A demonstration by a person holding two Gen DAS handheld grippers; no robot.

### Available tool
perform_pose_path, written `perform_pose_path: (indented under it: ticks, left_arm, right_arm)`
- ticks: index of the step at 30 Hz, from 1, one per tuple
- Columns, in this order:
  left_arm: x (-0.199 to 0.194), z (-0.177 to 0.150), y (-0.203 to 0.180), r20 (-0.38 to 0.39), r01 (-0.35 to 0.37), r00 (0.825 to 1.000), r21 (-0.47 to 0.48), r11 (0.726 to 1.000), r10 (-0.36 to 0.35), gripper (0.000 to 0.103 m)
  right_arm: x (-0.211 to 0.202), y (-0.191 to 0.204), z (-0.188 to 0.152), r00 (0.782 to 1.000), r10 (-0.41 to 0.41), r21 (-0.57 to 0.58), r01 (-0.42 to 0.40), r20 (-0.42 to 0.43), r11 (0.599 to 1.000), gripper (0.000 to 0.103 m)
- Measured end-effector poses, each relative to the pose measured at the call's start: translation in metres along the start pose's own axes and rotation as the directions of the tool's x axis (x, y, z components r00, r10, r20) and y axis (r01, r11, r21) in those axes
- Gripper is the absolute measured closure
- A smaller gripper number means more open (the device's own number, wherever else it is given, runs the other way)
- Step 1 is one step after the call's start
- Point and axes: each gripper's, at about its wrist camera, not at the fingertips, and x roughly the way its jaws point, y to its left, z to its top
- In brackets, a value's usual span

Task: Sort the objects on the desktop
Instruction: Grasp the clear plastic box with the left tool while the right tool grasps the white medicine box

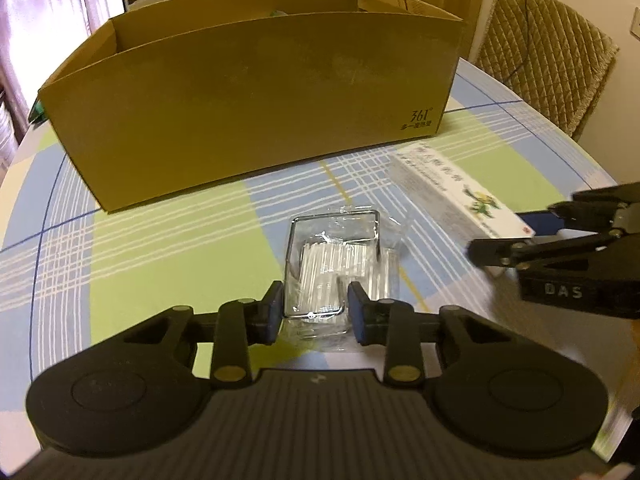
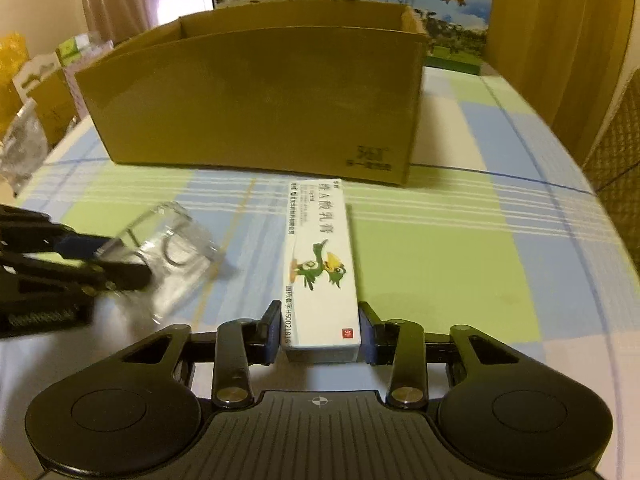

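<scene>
Left hand-held gripper (image 1: 316, 308) clamped on clear plastic case (image 1: 334, 258) of small tubes, mid-frame. Right hand-held gripper (image 2: 319, 330) clamped on white ointment box (image 2: 320, 268), centre frame. Beyond both, open cardboard box (image 2: 256, 108) on checked surface (image 2: 440, 256), upper frame; contents hidden.

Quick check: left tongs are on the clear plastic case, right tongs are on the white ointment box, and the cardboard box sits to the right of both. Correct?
Not quite. The cardboard box sits behind both items, farther from the tongs, not to their right; the right wrist view shows it. The left tongs are on the clear plastic case, the right tongs on the white ointment box.
</scene>
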Motion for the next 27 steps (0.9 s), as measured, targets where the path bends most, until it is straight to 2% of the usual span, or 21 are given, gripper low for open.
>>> perform_pose_path:
  ticks: [5, 11, 19, 27]
  left_arm:
    - [0.000, -0.003, 0.000, 0.005, -0.002, 1.000, -0.010, 1.000, 0.002, 0.074]
    - [0.002, -0.003, -0.001, 0.017, -0.006, 1.000, -0.014, 1.000, 0.006, 0.072]
    - [0.003, -0.004, 0.000, 0.025, -0.005, 1.000, -0.027, 1.000, 0.006, 0.070]
    - [0.003, -0.003, -0.001, 0.019, -0.001, 1.000, -0.036, 0.999, 0.001, 0.075]
  right_arm:
    - [-0.004, -0.010, -0.003, 1.000, -0.011, 0.036, 0.010, 0.014, 0.999, 0.067]
    - [0.004, -0.003, 0.007, 0.998, -0.006, -0.002, 0.006, 0.058, 1.000, 0.064]
    - [0.014, -0.004, 0.009, 0.998, -0.006, 0.002, 0.006, 0.060, 1.000, 0.064]
    - [0.017, -0.006, 0.010, 0.998, 0.002, 0.009, -0.003, 0.070, 1.000, 0.064]
